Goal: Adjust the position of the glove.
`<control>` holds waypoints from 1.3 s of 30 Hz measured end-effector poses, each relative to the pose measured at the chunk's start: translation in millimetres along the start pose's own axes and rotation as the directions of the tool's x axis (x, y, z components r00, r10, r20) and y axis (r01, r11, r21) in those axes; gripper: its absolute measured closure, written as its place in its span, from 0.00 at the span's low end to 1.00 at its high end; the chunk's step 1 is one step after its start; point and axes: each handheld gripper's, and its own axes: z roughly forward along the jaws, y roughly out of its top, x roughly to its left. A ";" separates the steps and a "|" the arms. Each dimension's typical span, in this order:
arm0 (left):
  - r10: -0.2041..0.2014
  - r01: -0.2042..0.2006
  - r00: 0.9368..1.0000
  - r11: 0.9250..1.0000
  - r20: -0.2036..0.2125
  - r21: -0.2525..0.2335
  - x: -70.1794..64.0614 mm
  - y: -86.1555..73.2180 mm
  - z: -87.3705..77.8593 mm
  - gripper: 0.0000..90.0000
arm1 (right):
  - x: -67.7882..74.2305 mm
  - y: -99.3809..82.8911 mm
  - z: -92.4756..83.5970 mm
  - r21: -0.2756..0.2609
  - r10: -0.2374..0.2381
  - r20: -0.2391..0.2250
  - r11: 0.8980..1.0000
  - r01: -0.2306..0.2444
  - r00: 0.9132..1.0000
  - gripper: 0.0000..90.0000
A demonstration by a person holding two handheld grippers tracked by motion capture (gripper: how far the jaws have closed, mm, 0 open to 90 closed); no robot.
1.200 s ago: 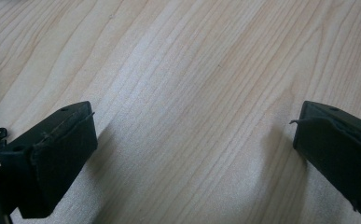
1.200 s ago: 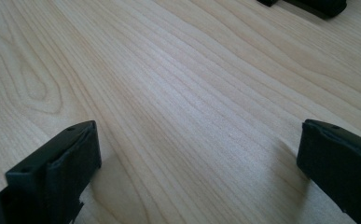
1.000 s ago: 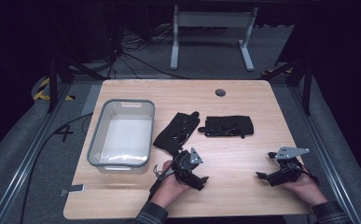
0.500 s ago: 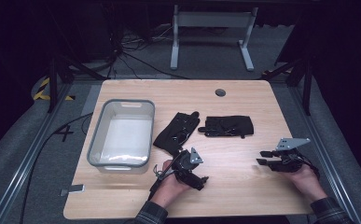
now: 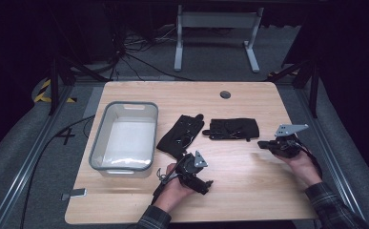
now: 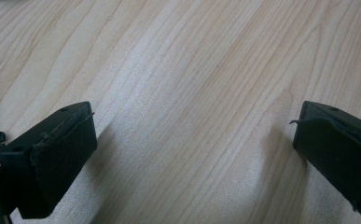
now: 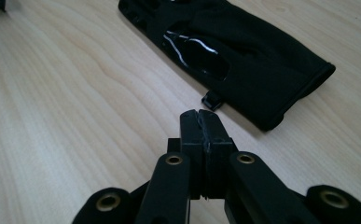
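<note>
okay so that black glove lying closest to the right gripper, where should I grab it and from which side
Probably by the cuff hem, coming from the right gripper's own side. The right glove lies flat on the table with its open cuff edge turned toward that gripper, a thin folded rim the jaws could pinch. They are shut now, so open them first.

My overhead camera sits above my side of the table [image 5: 249,102], looking forward and down across the whole top to the floor beyond. The camera on my left gripper [image 5: 195,172] looks steeply down, very close, at bare wood between its wide-apart jaws. The one on my right gripper [image 7: 200,122] rides low, looking past its closed jaws at the glove [image 7: 243,51] just ahead, which the overhead also covers [image 5: 233,129].
</note>
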 end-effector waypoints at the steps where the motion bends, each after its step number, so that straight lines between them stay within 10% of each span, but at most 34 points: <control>1: 0.000 0.000 1.000 1.000 0.000 0.000 0.0 0.0 0.0 0.00 | 0.0 0.0 0.0 0.000 0.000 0.000 1.000 0.000 1.000 1.00; 23: -0.001 0.001 1.000 1.000 0.000 0.000 -0.1 0.0 0.0 0.00 | -44.7 20.4 37.9 -0.001 0.027 0.052 1.000 -0.027 0.998 1.00; 39: 0.000 0.000 1.000 1.000 0.000 0.000 -0.1 -0.1 0.0 0.00 | -42.1 14.6 44.6 0.080 0.001 0.055 0.997 -0.006 0.999 1.00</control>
